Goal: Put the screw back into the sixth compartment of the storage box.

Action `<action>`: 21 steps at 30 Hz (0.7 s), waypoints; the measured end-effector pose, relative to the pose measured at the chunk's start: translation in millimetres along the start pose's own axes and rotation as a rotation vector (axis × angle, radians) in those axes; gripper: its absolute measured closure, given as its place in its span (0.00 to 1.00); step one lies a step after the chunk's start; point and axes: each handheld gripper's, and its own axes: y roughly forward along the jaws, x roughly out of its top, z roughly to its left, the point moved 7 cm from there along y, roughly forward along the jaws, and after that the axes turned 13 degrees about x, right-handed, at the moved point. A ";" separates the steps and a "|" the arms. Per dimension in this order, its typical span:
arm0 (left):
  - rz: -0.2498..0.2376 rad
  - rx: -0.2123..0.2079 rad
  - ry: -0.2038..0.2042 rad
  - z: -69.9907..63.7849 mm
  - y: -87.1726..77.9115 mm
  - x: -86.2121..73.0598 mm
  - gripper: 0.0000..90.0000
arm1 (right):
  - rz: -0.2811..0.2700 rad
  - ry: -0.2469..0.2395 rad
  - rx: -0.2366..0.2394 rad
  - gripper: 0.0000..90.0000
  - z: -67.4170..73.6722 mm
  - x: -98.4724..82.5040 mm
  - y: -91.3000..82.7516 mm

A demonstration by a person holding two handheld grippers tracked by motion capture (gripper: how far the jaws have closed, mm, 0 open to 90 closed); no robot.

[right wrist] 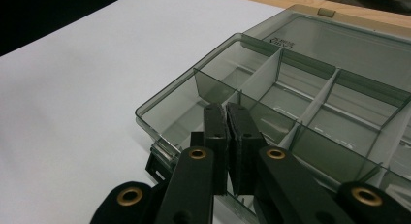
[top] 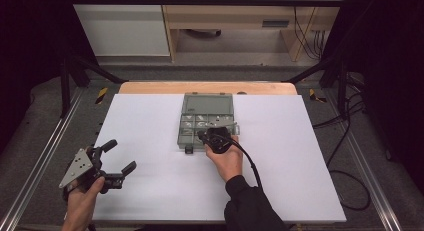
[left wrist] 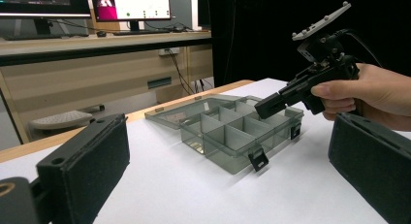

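Observation:
A smoky clear compartment box (top: 186, 133) lies on the white board with its lid (top: 208, 103) folded flat behind it. Thin dividers split it into several cells, and small black latches hang off its front. My right gripper (top: 201, 135) is shut, its tips just above the box's near cells (left wrist: 228, 136). In the right gripper view the pads (right wrist: 215, 122) press together over the front wall (right wrist: 169, 100); a divider runs up to the tips, and I cannot tell whether it is pinched. My left gripper (top: 121, 155) stands open and empty at the front left, aimed at the box.
The white board (top: 150, 191) rests on a wooden table (top: 150, 87) between metal rails (top: 40, 161). Cables lie on the floor at the right (top: 350, 186). A desk with monitors (left wrist: 131, 6) stands beyond the table.

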 end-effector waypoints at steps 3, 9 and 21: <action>0.001 -0.002 0.002 -0.3 0.2 -0.1 0.01 | -0.001 0.000 0.000 0.97 0.0 0.2 0.3; 0.001 -0.005 0.005 -1.1 0.6 -0.3 0.02 | 0.007 -0.003 0.002 0.97 0.6 -1.0 2.1; 0.002 -0.005 0.003 -0.8 0.6 -0.5 0.02 | 0.011 0.023 -0.032 0.79 -5.7 -0.8 3.0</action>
